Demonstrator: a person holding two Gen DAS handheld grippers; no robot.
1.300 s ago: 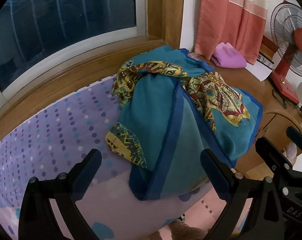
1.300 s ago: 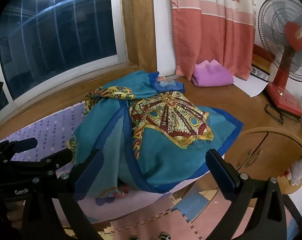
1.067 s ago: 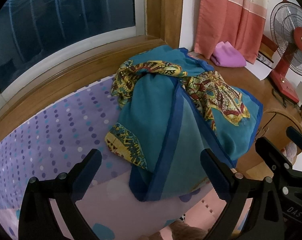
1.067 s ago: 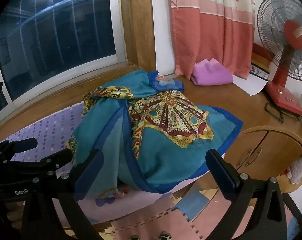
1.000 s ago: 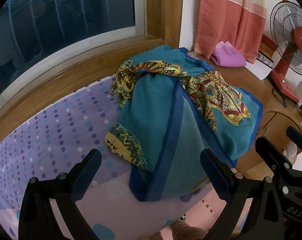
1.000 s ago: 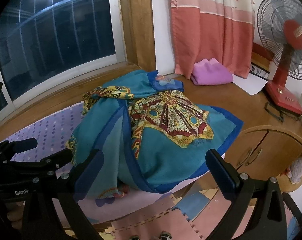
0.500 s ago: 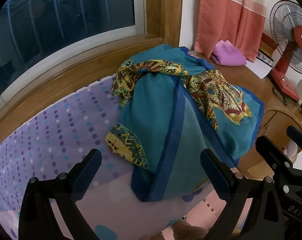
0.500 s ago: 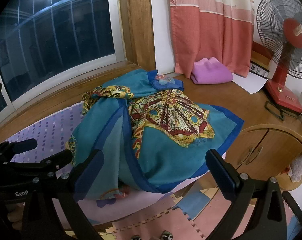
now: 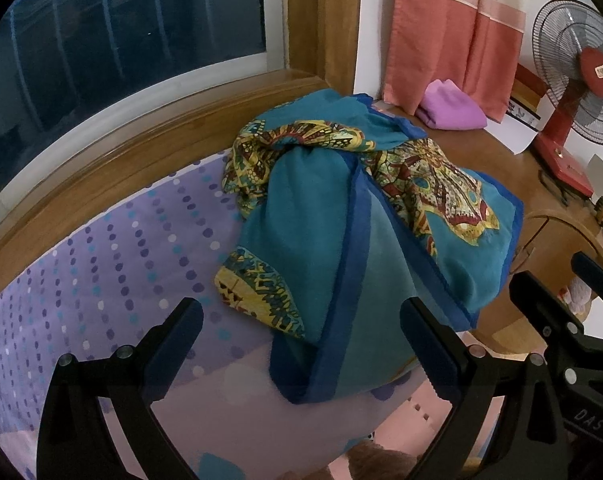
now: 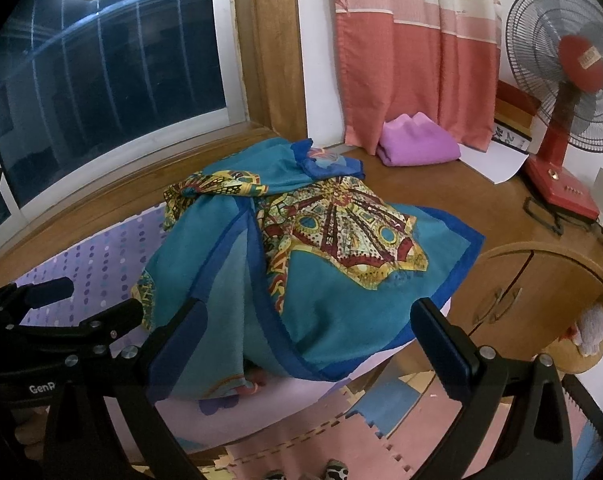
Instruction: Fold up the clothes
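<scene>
A crumpled teal cloth (image 9: 333, 240) (image 10: 321, 280) with a blue border and a yellow-red pattern lies heaped on the corner of a purple dotted bed (image 9: 101, 264) (image 10: 93, 264). Its lower edge hangs over the bed's front. My left gripper (image 9: 301, 324) hovers open just short of the hanging edge, with nothing between its fingers. My right gripper (image 10: 305, 324) is open too, in front of the heap's lower right side, and holds nothing. Each gripper shows at the edge of the other's view.
A folded pink-purple cloth (image 9: 453, 106) (image 10: 417, 146) sits on the wooden ledge by a salmon curtain (image 10: 413, 60). A red fan (image 9: 573, 96) (image 10: 569, 92) stands at the right. A rounded wooden cabinet (image 10: 537, 292) is right of the bed; foam mats (image 10: 341, 432) cover the floor.
Both grippers have drifted slightly closer to the cloth heap. Both stay open, and the cloth has not moved.
</scene>
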